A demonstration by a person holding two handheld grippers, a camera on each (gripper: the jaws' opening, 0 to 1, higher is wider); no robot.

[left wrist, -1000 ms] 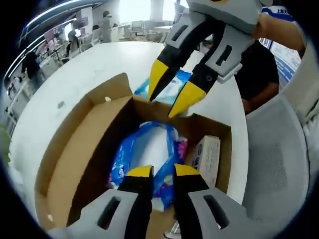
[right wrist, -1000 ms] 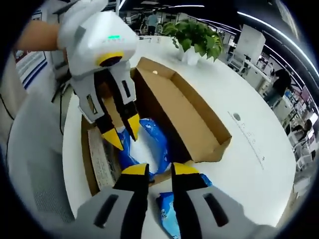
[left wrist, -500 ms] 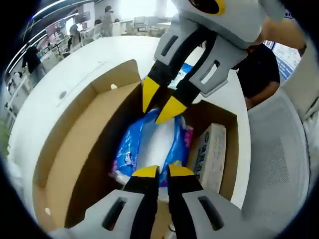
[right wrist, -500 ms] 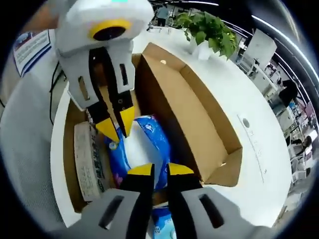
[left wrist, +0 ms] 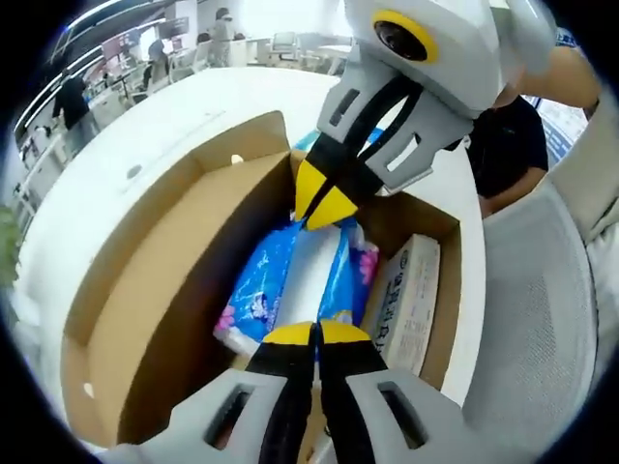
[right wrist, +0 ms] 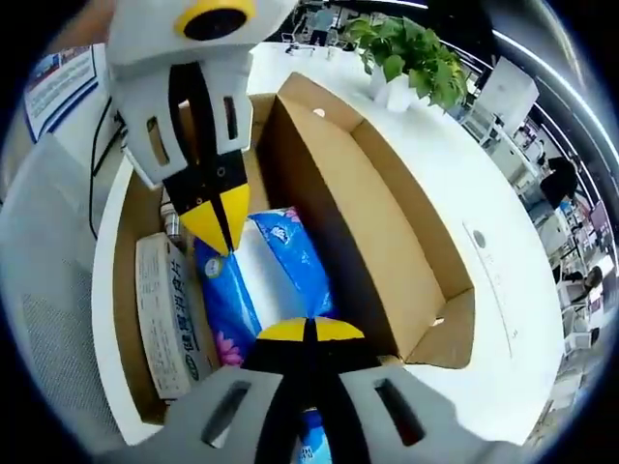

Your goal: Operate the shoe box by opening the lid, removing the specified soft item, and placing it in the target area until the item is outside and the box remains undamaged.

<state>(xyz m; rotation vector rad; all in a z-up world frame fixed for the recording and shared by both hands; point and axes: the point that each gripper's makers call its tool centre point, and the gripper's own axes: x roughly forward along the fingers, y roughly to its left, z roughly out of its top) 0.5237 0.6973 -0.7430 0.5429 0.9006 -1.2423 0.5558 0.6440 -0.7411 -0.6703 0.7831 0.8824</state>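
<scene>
An open cardboard shoe box (left wrist: 145, 300) (right wrist: 387, 232) lies on a white table, its lid folded back flat. Inside it lies a soft blue and white tissue pack (left wrist: 290, 275) (right wrist: 261, 275). My left gripper (left wrist: 314, 333) (right wrist: 218, 220) is shut on one end of the pack's wrapper. At the pack's opposite end my right gripper (right wrist: 308, 331) (left wrist: 324, 205) is shut as well, pinching the wrapper. The pack rests in the box between the two grippers.
A white printed carton (left wrist: 406, 300) (right wrist: 164, 314) lies in the box beside the pack. Another blue pack (right wrist: 311, 449) sits on the table (left wrist: 145, 135) just outside the box. A potted plant (right wrist: 411, 58) stands at the far side. A grey mesh chair (left wrist: 542, 319) stands by the table edge.
Both grippers dropped into the box and went from open to shut on the two ends of the blue pack.
</scene>
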